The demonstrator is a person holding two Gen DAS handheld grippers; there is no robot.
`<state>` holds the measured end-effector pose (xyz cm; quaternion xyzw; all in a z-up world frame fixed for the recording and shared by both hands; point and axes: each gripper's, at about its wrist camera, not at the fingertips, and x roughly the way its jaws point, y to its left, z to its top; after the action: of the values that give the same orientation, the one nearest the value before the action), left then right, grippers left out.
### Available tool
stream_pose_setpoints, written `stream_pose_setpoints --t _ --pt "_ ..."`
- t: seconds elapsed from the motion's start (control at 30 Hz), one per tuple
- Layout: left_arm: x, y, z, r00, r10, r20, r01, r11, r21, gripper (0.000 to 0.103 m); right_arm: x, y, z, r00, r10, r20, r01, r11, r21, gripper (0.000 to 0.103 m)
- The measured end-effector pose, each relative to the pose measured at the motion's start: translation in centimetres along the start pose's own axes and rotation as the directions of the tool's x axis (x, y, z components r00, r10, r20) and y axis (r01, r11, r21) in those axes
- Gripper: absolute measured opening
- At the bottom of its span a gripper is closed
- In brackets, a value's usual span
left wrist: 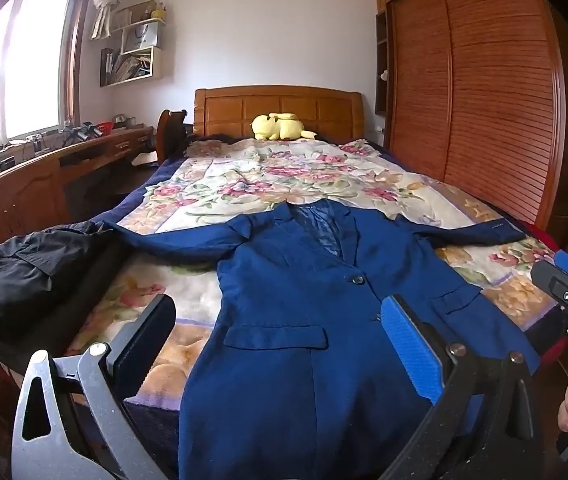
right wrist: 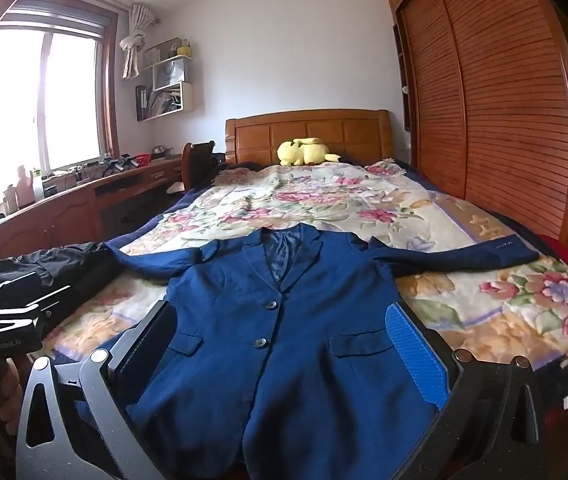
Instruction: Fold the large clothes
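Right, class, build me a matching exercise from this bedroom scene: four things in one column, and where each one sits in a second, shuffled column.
Things:
1. blue blazer
2. yellow plush toy
3. black garment
4. wooden wardrobe

Places:
A. by the headboard, at the far end of the bed
B. along the right-hand wall
C. spread flat on the floral blanket, sleeves out
D. bunched at the bed's left edge

Pairs: 1-C, 2-A, 3-D, 4-B
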<state>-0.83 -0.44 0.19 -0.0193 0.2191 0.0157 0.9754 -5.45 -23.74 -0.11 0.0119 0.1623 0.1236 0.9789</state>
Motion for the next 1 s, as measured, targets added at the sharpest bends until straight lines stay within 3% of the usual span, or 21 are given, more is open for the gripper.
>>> stream_pose_setpoints --t 1.0 --pt "-0.1 0.5 0.3 1.000 -0.005 0.016 0.005 1.000 0.006 0.103 -1.0 0.3 0.2 1.000 0.001 0.005 -0.001 1.000 0.001 0.103"
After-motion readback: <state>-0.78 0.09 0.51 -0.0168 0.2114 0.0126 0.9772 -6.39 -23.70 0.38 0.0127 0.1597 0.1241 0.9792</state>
